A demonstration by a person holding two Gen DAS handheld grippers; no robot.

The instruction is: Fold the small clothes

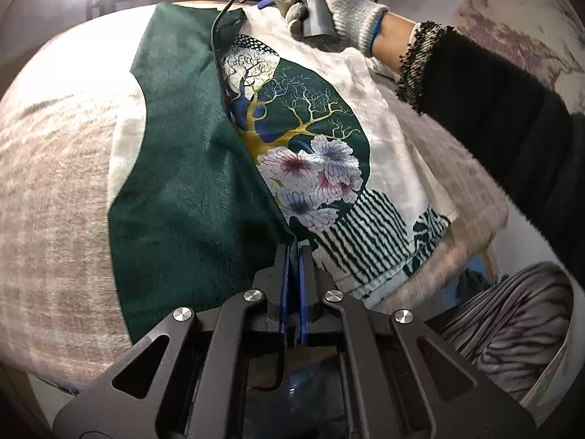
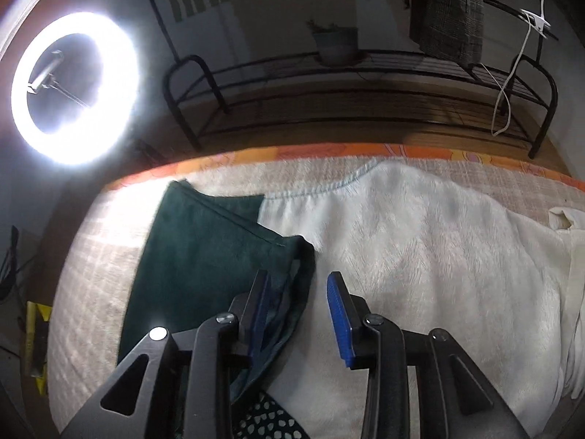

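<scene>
- Cloth lies across the pale woven table cover (image 1: 55,190) ahead of you: a white garment (image 1: 395,153) with a round dark-green print of a golden tree and pale flowers (image 1: 310,168), and a plain dark green fold (image 1: 182,168) laid over its left part.
- Your left gripper (image 1: 295,252) has its blue pads pressed together on the near corner of that green fold, where the fold meets the striped hem.
- Your right gripper (image 2: 298,292) stands with its pads apart; the green edge lies against the left pad (image 2: 260,303), while the ribbed right pad (image 2: 338,307) sits clear over white cloth, so nothing is pinched there.
- From the left wrist view, your gloved right hand (image 1: 329,3) grips the handle at the far end of the garment, dark fuzzy sleeve (image 1: 493,117) trailing toward you.
- Beyond the table's orange edge (image 2: 329,152) you face a lit ring light (image 2: 75,87), a black metal rack (image 2: 365,84) and a potted plant (image 2: 334,44).
- A grey striped bundle (image 1: 512,322) sits low to the right of the left gripper.
</scene>
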